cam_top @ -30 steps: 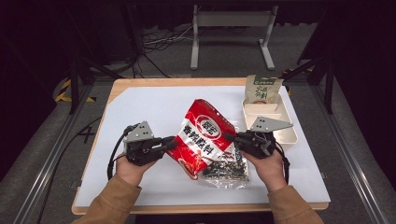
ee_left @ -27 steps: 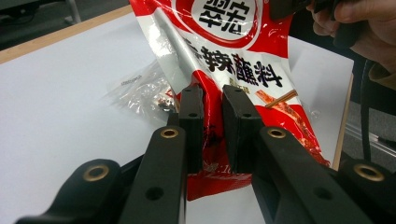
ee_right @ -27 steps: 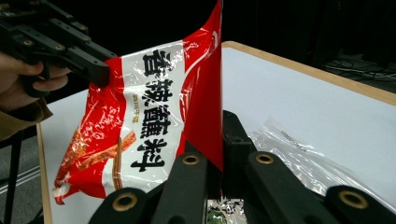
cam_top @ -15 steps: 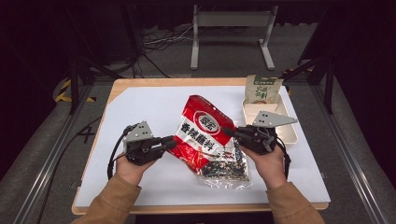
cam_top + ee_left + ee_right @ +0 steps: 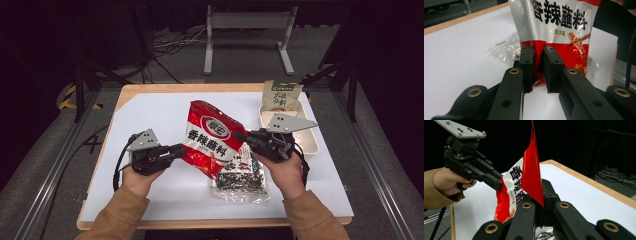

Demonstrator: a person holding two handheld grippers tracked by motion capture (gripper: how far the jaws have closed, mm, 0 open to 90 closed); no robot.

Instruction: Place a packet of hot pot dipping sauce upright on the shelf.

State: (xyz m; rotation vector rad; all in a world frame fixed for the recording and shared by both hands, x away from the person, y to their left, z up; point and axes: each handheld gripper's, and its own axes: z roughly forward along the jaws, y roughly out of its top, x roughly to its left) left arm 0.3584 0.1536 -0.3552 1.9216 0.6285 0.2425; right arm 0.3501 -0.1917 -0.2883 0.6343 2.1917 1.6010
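Note:
A red and white seasoning bag (image 5: 210, 137) hangs tilted over the white table top, held from both sides. My left gripper (image 5: 180, 149) is shut on its lower left edge; in the left gripper view the red bottom corner (image 5: 564, 30) sits pinched between the pads (image 5: 538, 67). My right gripper (image 5: 239, 136) is shut on the bag's right edge, and in the right gripper view the bag (image 5: 530, 172) rises out of the closed jaws (image 5: 540, 200). There the left gripper (image 5: 496, 183) also grips the far edge.
A clear bag of dark and light bits (image 5: 240, 180) lies flat on the table under the red bag. At the right edge stands a cream tray (image 5: 312, 142) with a green pouch (image 5: 281, 95) at its far end. The wooden table edge (image 5: 200, 88) runs behind.
My right gripper has risen a little, taking the bag's right edge up with it, so the bag stands higher off the clear bag. The left gripper has kept still.

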